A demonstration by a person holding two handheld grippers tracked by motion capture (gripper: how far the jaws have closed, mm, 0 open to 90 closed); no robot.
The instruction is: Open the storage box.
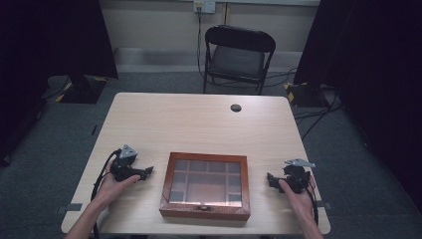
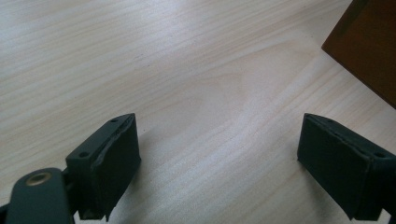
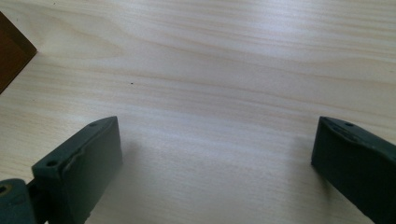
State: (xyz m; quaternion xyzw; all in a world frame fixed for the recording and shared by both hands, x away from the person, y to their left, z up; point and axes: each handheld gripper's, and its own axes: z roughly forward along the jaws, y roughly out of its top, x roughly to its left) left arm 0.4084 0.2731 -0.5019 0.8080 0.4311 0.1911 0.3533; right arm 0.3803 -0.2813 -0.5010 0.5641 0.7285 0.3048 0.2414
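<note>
A brown wooden box (image 1: 206, 185) with a glass lid over several compartments lies shut near the front middle of the table (image 1: 199, 124). My left gripper (image 1: 147, 172) rests on the table just left of the box, held by a hand, pointing toward it. Its jaws stand wide apart over bare wood, left gripper (image 2: 219, 154) open, with a corner of the box (image 2: 369, 51) at the upper right. My right gripper (image 1: 270, 180) lies to the right of the box, pointing at it. Seen from its own camera, the right gripper (image 3: 217, 158) is open and empty, with the box corner (image 3: 11, 56) at the left edge.
A round cable hole (image 1: 236, 107) sits near the table's far edge. A black folding chair (image 1: 238, 57) stands behind the table. Dark stands and cables lie on the grey floor at both sides.
</note>
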